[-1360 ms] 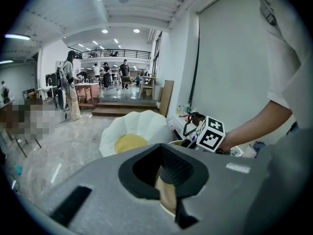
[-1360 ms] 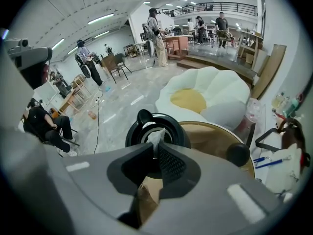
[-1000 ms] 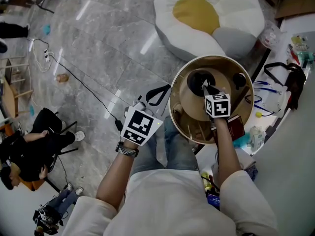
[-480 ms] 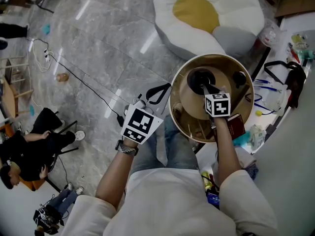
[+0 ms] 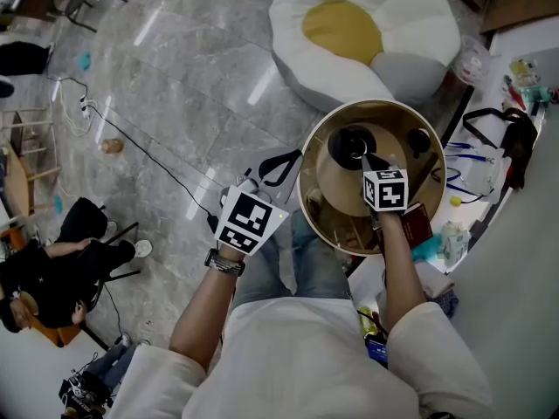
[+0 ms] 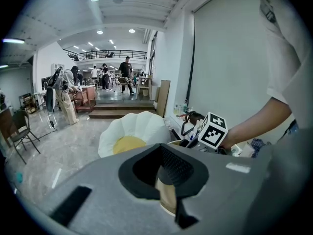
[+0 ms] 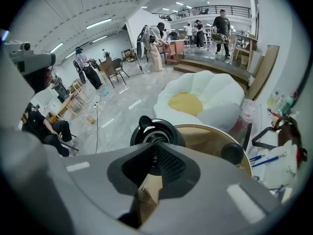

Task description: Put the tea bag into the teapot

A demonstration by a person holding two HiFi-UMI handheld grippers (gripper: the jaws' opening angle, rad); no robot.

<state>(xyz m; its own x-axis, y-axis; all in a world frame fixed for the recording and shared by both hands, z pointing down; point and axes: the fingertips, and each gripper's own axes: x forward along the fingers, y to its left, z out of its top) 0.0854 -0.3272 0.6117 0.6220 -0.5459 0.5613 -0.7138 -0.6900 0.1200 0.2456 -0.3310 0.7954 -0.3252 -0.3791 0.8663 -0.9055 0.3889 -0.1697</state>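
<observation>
A black teapot (image 5: 350,143) stands on a round wooden table (image 5: 314,208), its round top turned up toward me. My right gripper (image 5: 365,157) hangs just above the pot's near edge. In the right gripper view the teapot (image 7: 155,130) lies straight beyond the jaws of the right gripper (image 7: 156,155), which are pressed together. A small crumpled brown piece, seemingly the tea bag (image 7: 141,196), shows in the gap under them. My left gripper (image 5: 253,190) is held off the table over my lap. In its own view the left gripper (image 6: 168,173) is shut and holds nothing.
A small black round object (image 5: 420,140) sits at the table's far right. A white and yellow beanbag (image 5: 362,29) lies beyond the table. A red book (image 5: 417,225) and a cluttered white desk (image 5: 489,182) are on the right. A person (image 5: 61,269) sits on the floor at left.
Both grippers stay nearly where they were. The head camera has shifted slightly, so the table sits a little further left in the picture.
</observation>
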